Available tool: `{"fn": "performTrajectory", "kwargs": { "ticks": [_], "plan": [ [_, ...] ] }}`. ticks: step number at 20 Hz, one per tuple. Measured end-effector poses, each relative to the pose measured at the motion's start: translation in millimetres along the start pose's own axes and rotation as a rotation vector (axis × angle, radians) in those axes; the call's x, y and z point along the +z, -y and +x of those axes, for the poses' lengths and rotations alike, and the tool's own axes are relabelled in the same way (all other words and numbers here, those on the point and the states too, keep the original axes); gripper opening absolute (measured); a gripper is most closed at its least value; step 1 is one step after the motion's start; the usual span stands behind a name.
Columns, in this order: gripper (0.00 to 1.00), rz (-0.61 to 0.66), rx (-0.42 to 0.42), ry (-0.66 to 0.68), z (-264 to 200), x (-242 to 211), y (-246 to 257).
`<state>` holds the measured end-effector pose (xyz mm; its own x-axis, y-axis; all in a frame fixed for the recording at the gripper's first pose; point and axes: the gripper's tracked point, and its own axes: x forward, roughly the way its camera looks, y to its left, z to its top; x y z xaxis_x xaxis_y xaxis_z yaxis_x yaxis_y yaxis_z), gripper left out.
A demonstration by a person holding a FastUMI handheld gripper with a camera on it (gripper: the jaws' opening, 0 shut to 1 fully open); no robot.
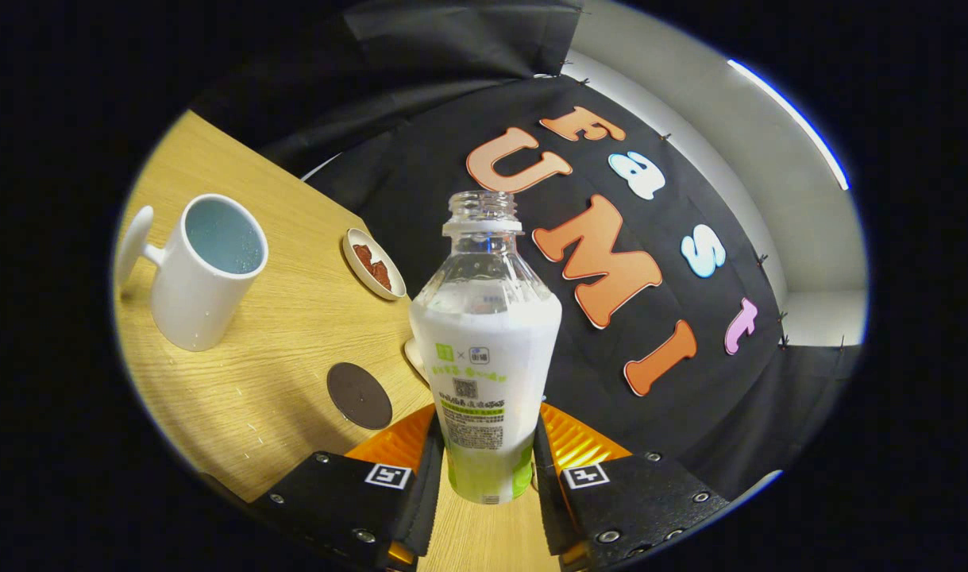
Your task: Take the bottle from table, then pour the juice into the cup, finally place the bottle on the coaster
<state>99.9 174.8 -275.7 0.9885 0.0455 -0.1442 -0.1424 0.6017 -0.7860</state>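
Your gripper (pixel 487 469) is clamped on the uncapped bottle (pixel 485 349), held tilted because the cup (pixel 206 274) sits off to its left.

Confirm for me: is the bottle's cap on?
No, the bottle, clamped between the gripper fingers, has a bare threaded neck with no cap.

A small white dish (pixel 374 264) is seen on the wooden surface (pixel 293 334), close to its far edge. Some reddish-brown bits (pixel 372 265) are held in the dish. The surface is made of light wood with fine lines in it. A black cloth wall (pixel 452 103) is hung behind the surface, and a pale wall with a bright strip light (pixel 789 119) is seen past the cloth.
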Motion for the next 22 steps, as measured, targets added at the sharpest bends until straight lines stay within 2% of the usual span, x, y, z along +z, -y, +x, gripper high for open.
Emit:
{"fn": "performTrajectory", "kwargs": {
  "ticks": [8,13,22],
  "plan": [
    [0.55,-0.228,-0.042,0.064,4.2,13.1,-4.3],
    [0.55,-0.308,-0.024,0.079,10.7,15.0,-19.2],
    [0.55,-0.475,-0.061,0.125,17.1,28.6,-21.0]
  ]
}}
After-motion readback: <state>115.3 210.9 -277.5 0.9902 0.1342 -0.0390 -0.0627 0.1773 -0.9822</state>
